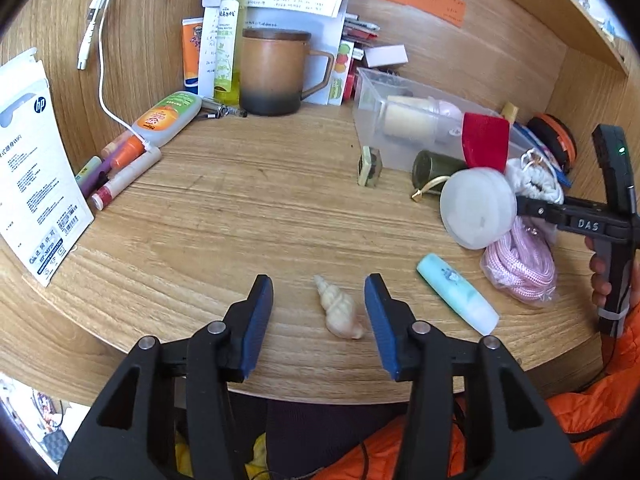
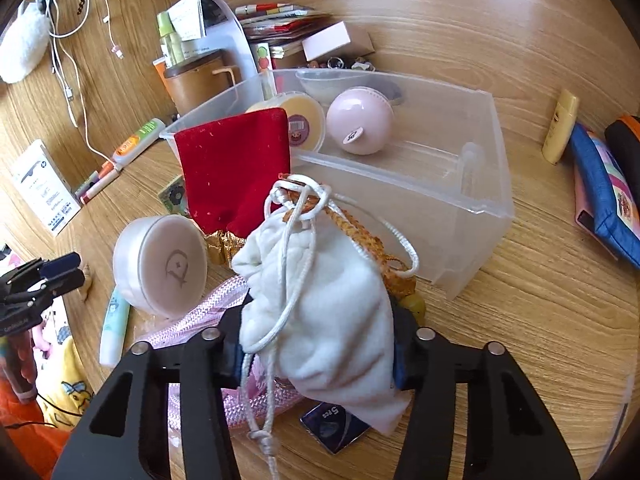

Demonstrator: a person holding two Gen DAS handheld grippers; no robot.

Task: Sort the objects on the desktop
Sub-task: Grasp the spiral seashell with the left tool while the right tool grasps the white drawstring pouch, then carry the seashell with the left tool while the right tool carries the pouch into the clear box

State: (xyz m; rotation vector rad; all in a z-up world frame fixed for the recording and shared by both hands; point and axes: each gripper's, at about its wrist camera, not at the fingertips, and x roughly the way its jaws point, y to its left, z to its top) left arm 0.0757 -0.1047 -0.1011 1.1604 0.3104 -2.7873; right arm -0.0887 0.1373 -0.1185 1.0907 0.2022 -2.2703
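Right wrist: soft white drawstring pouch (image 2: 320, 312), crumpled

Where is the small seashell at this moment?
In the left wrist view the seashell lies on the wooden desk between the left gripper's open blue fingers, untouched, with the mint tube to its right.

- A shell (image 1: 340, 309) lies on the desk (image 1: 240, 216) near its front edge.
- A tube (image 1: 457, 292) lies right of the shell.
- A mug (image 1: 276, 72) stands far back.
- A storage bin (image 2: 460, 184), right of the mug, holds a ball (image 2: 358, 122).
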